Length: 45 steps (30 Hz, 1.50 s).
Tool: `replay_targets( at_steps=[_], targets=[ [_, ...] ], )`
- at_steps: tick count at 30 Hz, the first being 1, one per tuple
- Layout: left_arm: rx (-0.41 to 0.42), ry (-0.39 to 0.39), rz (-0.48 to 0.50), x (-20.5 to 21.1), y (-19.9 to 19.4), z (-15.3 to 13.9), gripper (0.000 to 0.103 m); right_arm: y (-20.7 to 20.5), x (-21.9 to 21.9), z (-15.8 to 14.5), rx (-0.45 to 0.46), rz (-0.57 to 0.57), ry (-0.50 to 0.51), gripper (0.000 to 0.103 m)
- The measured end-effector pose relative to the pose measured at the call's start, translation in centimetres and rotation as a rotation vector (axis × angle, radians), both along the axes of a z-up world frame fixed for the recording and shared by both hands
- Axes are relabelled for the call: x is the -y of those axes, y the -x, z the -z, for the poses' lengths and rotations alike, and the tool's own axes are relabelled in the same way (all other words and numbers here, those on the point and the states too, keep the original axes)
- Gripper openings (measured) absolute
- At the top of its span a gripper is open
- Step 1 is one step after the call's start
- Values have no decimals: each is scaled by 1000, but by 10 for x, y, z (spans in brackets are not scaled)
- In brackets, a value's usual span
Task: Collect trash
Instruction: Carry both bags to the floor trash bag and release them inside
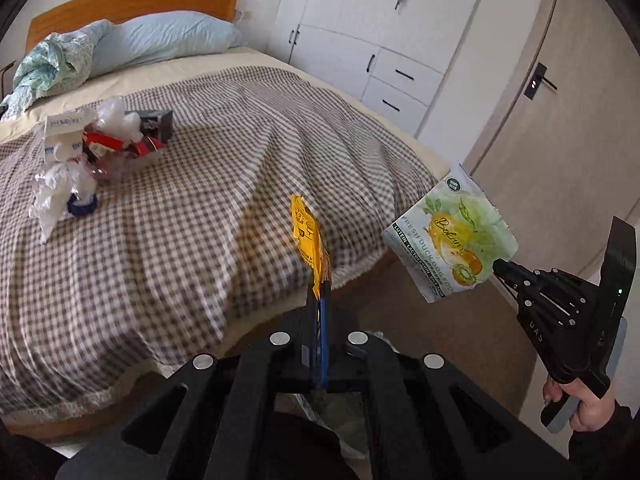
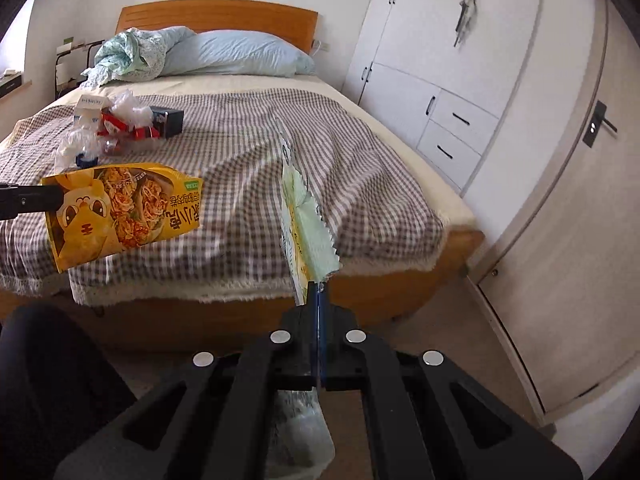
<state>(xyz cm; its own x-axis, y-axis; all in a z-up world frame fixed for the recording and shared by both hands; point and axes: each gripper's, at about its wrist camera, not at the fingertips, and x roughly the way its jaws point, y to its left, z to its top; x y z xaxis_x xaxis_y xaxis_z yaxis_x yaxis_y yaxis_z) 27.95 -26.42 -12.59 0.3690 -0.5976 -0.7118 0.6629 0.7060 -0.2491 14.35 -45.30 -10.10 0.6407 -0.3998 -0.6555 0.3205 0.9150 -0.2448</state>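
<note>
Bedroom, foot of a bed (image 2: 224,316) with a checked blanket (image 1: 208,184). Both grippers are off the mattress, each clenched on a flat wrapper.

Left gripper (image 1: 319,286): jaws pinched together on a yellow snack bag (image 1: 310,236), seen edge-on from its own camera; in the right wrist view the same bag (image 2: 124,210) shows its printed face, a cartoon animal and fried food, held out over the blanket's near edge.

Right gripper (image 2: 318,288): jaws closed on a green and white pet food pouch (image 2: 306,216), edge-on here. In the left wrist view the pouch (image 1: 450,236) shows its face, fruit print and "FRESH DUCK DOG FOOD", held in the air past the bed's corner, with the right gripper (image 1: 502,270) pinching its lower corner and a hand (image 1: 580,404) on the grip.

Containers: a pale plastic-lined bin or bag (image 2: 300,436) sits below the grippers, mostly hidden by the gripper body; contents cannot be made out.

Remaining trash pile (image 1: 92,152) lies far up the blanket, near the pillow (image 1: 168,36) end: a white carton, crumpled clear plastic, red wrappers, a dark box, a blue ring. Individual pieces overlap and are hard to separate. A dark shape (image 2: 52,384) at lower left is cut off.
</note>
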Motion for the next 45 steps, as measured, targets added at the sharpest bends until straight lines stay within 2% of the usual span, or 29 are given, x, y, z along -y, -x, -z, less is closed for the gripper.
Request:
replay_targets(
  at_steps=[3,7,11,14,17,21,26,28,30,32,35,37,38,41,43,45],
  targets=[
    [-5,-68,56,15,20,11,0,25,3,24,-63,20,-28,0],
    [-60,-143,115,34,36,26,0,45,4,62,-141,6,-63,0],
    [-62,-216,194,55,52,40,0,53,8,107,-209,-15,-120,0],
    [-77,-260,232,70,63,52,0,54,7,140,-265,-27,-124,0],
    [-85,-299,251,78,77,57,0,60,14,156,-289,-26,-154,0],
    [-119,-315,276,84,85,62,0,71,22,165,-291,-22,-177,0],
    [-100,-422,309,98,93,84,0,79,28,183,-303,-22,-201,0],
    [-103,-457,364,108,96,94,0,81,30,186,-292,-24,-217,0],
    [-137,-510,435,120,94,115,0,80,30,196,-287,-23,-222,0],
    [-166,-616,434,133,87,141,0,78,30,210,-299,-24,-232,0],
    [-191,-682,502,157,84,167,0,76,28,227,-292,-51,-232,0],
    [-278,-722,533,172,76,190,0,73,29,239,-300,-61,-238,0],
    [-326,-742,532,179,70,203,0,70,30,245,-301,-63,-242,0],
    [-388,-812,478,200,50,242,0,58,36,261,-306,-53,-270,0],
    [-374,-862,459,209,46,264,0,49,42,268,-314,-28,-302,0],
    [-382,-892,410,214,42,283,0,43,50,262,-301,13,-333,0]
  ],
)
